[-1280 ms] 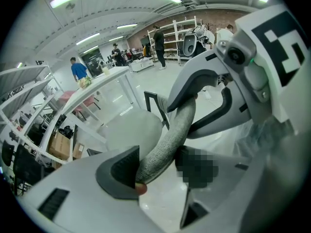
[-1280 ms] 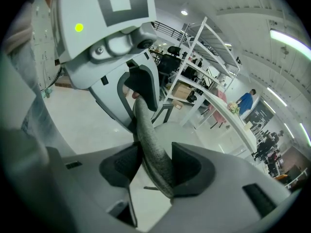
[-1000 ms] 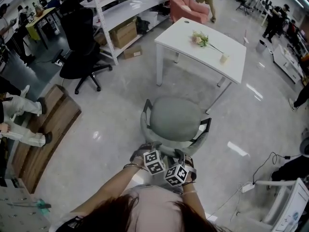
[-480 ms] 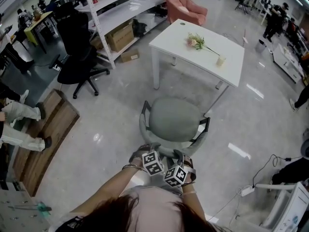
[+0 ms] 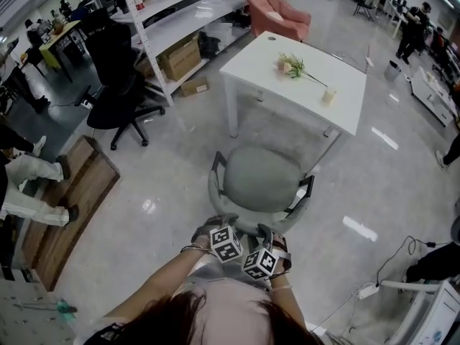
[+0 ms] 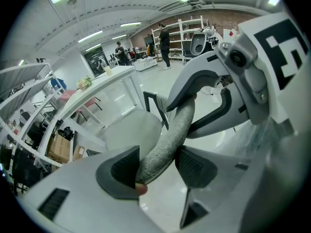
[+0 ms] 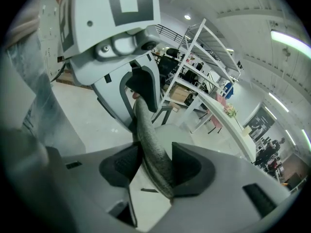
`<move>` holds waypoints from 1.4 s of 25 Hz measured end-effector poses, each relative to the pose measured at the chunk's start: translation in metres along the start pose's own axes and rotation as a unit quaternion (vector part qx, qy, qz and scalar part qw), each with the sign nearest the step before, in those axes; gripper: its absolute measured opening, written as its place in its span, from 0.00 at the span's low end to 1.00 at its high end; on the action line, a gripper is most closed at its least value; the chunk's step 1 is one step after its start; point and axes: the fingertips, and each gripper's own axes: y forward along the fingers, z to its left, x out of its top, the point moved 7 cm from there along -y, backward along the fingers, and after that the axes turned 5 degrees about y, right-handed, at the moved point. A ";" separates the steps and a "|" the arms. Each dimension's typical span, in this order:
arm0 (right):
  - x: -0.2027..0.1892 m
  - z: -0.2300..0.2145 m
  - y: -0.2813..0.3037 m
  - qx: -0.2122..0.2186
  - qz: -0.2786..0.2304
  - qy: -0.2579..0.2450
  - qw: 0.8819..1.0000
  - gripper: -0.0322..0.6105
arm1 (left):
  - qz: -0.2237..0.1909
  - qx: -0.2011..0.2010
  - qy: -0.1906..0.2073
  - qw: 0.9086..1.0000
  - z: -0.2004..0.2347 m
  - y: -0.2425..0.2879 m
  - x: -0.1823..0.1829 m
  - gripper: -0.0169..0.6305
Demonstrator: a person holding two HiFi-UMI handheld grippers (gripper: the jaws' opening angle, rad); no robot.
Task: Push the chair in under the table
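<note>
A grey swivel chair (image 5: 259, 182) with armrests stands on the shiny floor, its seat facing a white table (image 5: 345, 92) a short way beyond it. My left gripper (image 5: 225, 239) and right gripper (image 5: 262, 259) sit side by side at the chair's near side, both shut on the top rim of its backrest. In the left gripper view the grey fabric rim (image 6: 167, 140) runs between the pads of the left gripper (image 6: 158, 168), with the table (image 6: 114, 76) ahead. In the right gripper view the same rim (image 7: 148, 135) is pinched in the right gripper (image 7: 155, 166).
A flower sprig (image 5: 295, 67) and a small cup (image 5: 328, 94) lie on the table. A black office chair (image 5: 118, 77), white shelving (image 5: 172, 20) and a pink armchair (image 5: 277, 13) stand beyond. A wooden platform (image 5: 68, 200) and a person's legs (image 5: 29, 185) are at left; a power strip (image 5: 366, 291) at right.
The chair has rolled a little toward the table, with both grippers still holding its backrest. The table now sits nearer in the head view.
</note>
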 end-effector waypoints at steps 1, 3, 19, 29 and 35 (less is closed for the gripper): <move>0.000 -0.002 0.001 0.000 0.000 0.000 1.000 0.37 | 0.000 0.001 0.000 1.000 0.001 0.001 0.001 0.38; 0.000 -0.004 0.003 0.001 -0.001 0.000 1.000 0.37 | 0.000 0.001 0.000 1.000 0.004 0.003 0.002 0.38; 0.000 -0.037 0.021 -0.012 -0.001 -0.001 1.000 0.37 | -0.014 0.004 0.010 1.000 0.031 0.020 0.020 0.38; -0.006 -0.046 0.022 -0.024 -0.011 -0.007 1.000 0.37 | -0.022 0.014 0.014 1.000 0.033 0.024 0.028 0.38; -0.006 -0.051 0.027 -0.030 -0.015 -0.007 0.999 0.37 | -0.028 0.017 0.014 0.999 0.037 0.029 0.030 0.38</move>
